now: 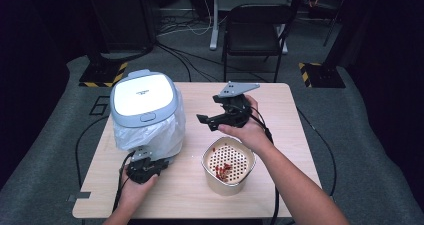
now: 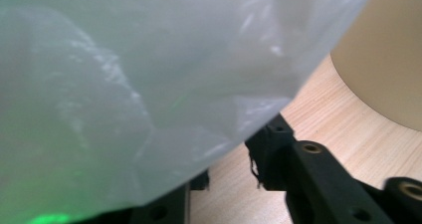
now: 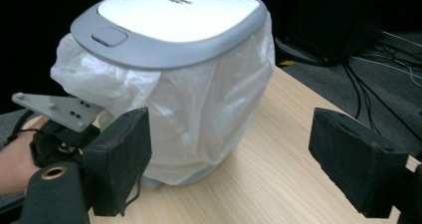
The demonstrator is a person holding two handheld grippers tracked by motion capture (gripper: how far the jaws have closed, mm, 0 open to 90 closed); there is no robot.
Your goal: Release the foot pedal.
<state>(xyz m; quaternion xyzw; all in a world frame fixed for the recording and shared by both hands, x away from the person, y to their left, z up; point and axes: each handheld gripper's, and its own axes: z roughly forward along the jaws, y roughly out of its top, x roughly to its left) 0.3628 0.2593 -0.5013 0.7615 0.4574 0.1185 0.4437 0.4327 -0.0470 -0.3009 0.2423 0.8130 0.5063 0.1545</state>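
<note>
A lidded bin (image 1: 144,105) lined with a plastic bag (image 1: 150,135) stands near the table's (image 1: 280,110) left edge, toward the far left corner; the left gripper (image 1: 145,166) sits at the bag's near side by the front edge, its jaws parted with loose bag film draped over them, not pinched; a beige perforated basket (image 1: 229,165) holding red scraps stands right of centre near the front edge; the right gripper (image 1: 210,121) hovers above the table's middle, jaws spread wide and holding nothing, pointed at the bin.
</note>
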